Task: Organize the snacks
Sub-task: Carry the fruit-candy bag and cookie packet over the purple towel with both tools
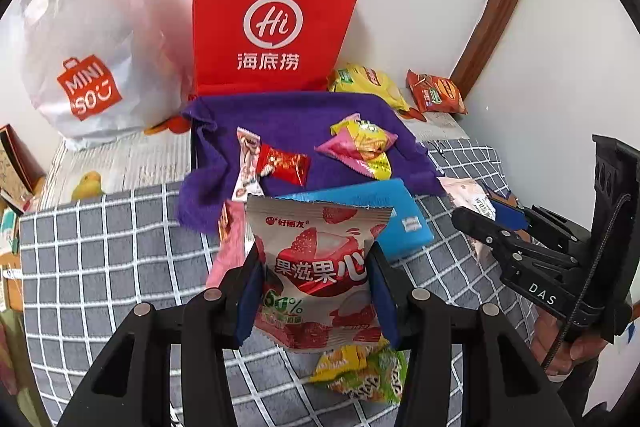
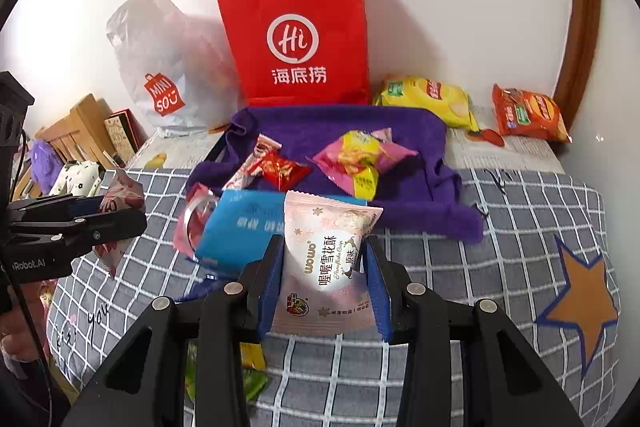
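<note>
- Since both hands already carry a packet, this looks like a two-at-once sorting run: the left gripper [image 1: 316, 291] is clamped on a strawberry gummy packet [image 1: 320, 267], held upright by its sides and lifted clear of the checked blanket [image 1: 100, 247].
- Same deal on the other side: the right gripper [image 2: 326, 279] is pinched tight on a pale pink snowflake-crisp packet [image 2: 326, 267], also upright and off the bed.
- Gripping by the edges makes sense, I guess, because the packets are puffy and slippery, so a squeeze across the width keeps them from sliding out.
- Ahead sits a purple towel [image 1: 296, 119] with small candies on it, including a red candy wrapper [image 1: 284, 163], which seems to be the collecting spot.
- Behind it a red paper bag [image 1: 276, 19] stands against the wall, mouth up, maybe the final home for the snacks.
- Still loose: a yellow chip bag [image 2: 428, 99] and an orange chip bag [image 2: 528, 115] near the wall, plus a blue packet [image 1: 384, 215] just beside the towel.
</note>
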### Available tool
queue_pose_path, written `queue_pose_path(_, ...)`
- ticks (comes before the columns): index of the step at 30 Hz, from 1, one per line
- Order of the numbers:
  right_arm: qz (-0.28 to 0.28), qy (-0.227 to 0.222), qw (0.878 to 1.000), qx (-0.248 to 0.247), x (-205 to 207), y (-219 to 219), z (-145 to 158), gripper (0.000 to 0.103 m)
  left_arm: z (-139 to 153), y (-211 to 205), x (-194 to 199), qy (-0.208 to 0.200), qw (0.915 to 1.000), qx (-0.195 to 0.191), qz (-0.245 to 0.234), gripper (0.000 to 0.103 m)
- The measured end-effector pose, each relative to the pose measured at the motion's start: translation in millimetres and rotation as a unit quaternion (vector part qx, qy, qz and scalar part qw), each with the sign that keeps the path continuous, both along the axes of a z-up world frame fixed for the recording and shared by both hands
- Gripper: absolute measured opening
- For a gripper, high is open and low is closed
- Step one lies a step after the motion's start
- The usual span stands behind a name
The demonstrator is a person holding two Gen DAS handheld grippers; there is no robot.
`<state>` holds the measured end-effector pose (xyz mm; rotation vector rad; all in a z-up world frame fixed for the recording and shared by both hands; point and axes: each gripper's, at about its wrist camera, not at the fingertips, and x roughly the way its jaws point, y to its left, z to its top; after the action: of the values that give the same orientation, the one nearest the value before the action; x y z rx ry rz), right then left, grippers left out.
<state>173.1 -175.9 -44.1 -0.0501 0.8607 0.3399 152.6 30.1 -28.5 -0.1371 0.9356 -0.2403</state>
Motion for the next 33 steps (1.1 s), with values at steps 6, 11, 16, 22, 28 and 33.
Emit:
queue_pose_path(6,0.009,-0.007,1.000,-0.001,26,13,7,0.039,7,0,19,-0.006,1.0000,0.007,-0.001,0.046)
queue_pose_path(11,0.015,-0.010,1.000,0.003,45,22,11,0.040,12,1,38,-0.006,1.0000,0.004,-0.001,0.046)
queue_pose_path(16,0.018,-0.015,1.000,0.009,67,26,13,0.040,16,2,58,-0.011,0.9999,0.009,0.000,0.046)
queue_pose_path(22,0.015,-0.018,1.000,0.006,94,27,10,0.039,12,8,87,-0.008,0.9999,0.011,0.005,0.046)
queue_pose_path(28,0.014,-0.018,1.000,0.002,122,29,6,0.039,5,16,113,-0.001,0.9999,0.008,0.012,0.046)
queue_pose_path(33,0.014,-0.019,1.000,0.000,144,33,6,0.039,1,23,136,0.001,0.9998,0.003,0.019,0.046)
